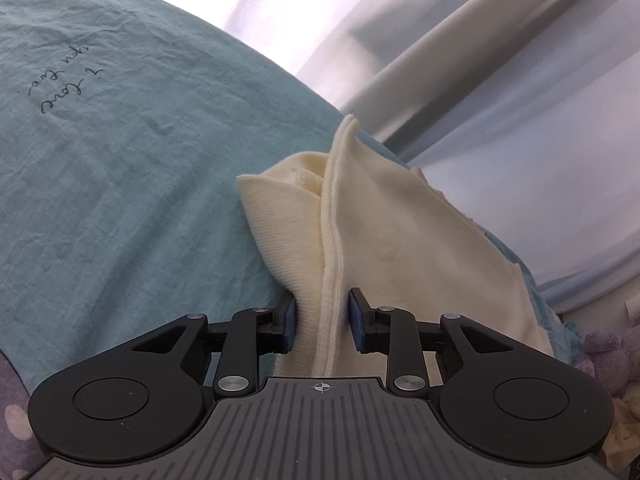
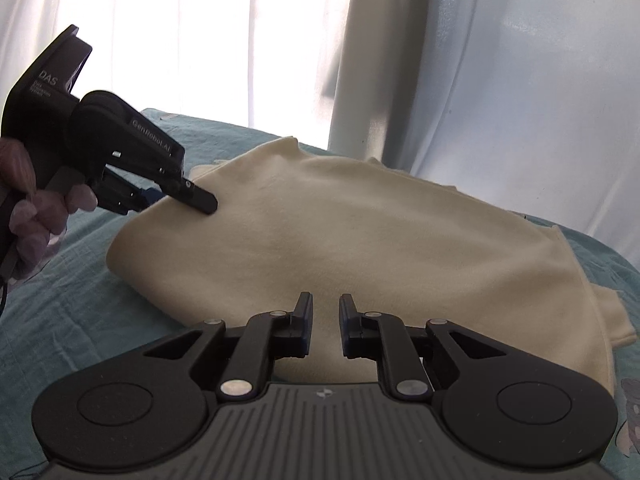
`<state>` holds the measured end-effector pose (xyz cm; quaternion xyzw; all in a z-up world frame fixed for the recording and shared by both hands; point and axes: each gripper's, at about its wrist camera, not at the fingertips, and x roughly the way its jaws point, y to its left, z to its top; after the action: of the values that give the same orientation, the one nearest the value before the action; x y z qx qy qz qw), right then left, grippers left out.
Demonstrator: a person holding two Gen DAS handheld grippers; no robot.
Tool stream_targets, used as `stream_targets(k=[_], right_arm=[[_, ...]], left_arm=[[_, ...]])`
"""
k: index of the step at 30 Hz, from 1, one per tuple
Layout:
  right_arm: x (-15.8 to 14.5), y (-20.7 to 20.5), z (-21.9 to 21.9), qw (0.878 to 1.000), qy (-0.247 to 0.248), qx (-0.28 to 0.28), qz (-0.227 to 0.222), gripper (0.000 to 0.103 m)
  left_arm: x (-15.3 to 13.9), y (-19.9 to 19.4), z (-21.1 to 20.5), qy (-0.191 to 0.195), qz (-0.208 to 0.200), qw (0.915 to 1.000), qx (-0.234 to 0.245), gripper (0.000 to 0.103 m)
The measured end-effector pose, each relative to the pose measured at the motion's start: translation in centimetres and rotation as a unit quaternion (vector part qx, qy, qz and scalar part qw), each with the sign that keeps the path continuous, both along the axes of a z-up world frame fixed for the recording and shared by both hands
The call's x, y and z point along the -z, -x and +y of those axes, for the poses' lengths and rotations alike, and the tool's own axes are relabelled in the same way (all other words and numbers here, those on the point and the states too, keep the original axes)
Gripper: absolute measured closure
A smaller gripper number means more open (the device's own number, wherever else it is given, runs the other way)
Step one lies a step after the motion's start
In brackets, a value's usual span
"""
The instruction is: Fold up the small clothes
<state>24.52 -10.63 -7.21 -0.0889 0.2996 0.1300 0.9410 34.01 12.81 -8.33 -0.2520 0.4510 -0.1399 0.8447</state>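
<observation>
On the teal bedsheet (image 1: 132, 168), spread wide and wrinkled, with dark handwriting across it in the left wrist view. Cream garment (image 2: 360, 240) lying on that sheet, bunched and partly doubled over, one edge raised off the bed. Left tongs (image 1: 322, 318) clenched on a folded, hemmed edge of the garment, cloth pinched between the blue pads (image 1: 356, 314) and running up in a ridge away from the camera. Same left tongs (image 2: 182, 196) seen from the right wrist view at the garment's left corner, gripped in the person's hand (image 2: 36, 204), one black finger lying over the cream cloth. Right tongs (image 2: 325, 320) released, jaws standing apart with a clear gap, hovering just over the near edge of the garment; contact with the cloth impossible to tell. Pale curtains (image 2: 420, 80) behind the bed, bright with daylight. Purple plush (image 1: 608, 356) at the right edge of the left wrist view, blurred.
</observation>
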Motion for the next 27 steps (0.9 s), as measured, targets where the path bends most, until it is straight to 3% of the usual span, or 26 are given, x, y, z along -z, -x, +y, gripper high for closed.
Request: stream_targets(k=[4, 6, 8, 10, 16, 22, 26, 27], right_arm=[[-0.1, -1.4, 0.8, 1.000, -0.012, 0.007, -0.005, 0.090], [1.5, -2.4, 1.4, 1.000, 0.009, -0.008, 0.029, 0.089], [1.4, -1.7, 1.6, 0.999, 0.025, -0.016, 0.021, 0.089], [0.7, -0.7, 0.8, 1.000, 0.005, -0.012, 0.025, 0.089], [-0.6, 1.9, -3.7, 0.999, 0.001, 0.043, 0.000, 0.089], [-1.7, 3.7, -8.4, 0.995, -0.019, 0.094, -0.002, 0.087], [-1.8, 4.3, -10.8, 0.991, -0.028, 0.132, -0.001, 0.087], [-1.7, 4.3, -11.3, 0.989, -0.033, 0.141, -0.001, 0.087]], left_arm=[[0.0, 0.0, -0.2, -0.001, -0.005, 1.0000, 0.004, 0.065], [0.0, -0.1, -0.3, -0.006, -0.005, 1.0000, 0.005, 0.067], [0.0, -0.2, -0.3, -0.011, -0.002, 0.9999, 0.005, 0.072], [-0.1, -0.2, -0.2, -0.010, 0.001, 0.9999, 0.007, 0.077], [-3.1, 0.3, -1.8, -0.035, -0.025, 0.9989, 0.021, 0.080], [-8.0, 0.7, -8.3, -0.060, -0.062, 0.9940, 0.067, 0.081], [-8.3, 0.8, -14.0, -0.047, -0.066, 0.9906, 0.110, 0.087], [-7.7, 0.8, -15.5, -0.049, -0.059, 0.9898, 0.121, 0.093]])
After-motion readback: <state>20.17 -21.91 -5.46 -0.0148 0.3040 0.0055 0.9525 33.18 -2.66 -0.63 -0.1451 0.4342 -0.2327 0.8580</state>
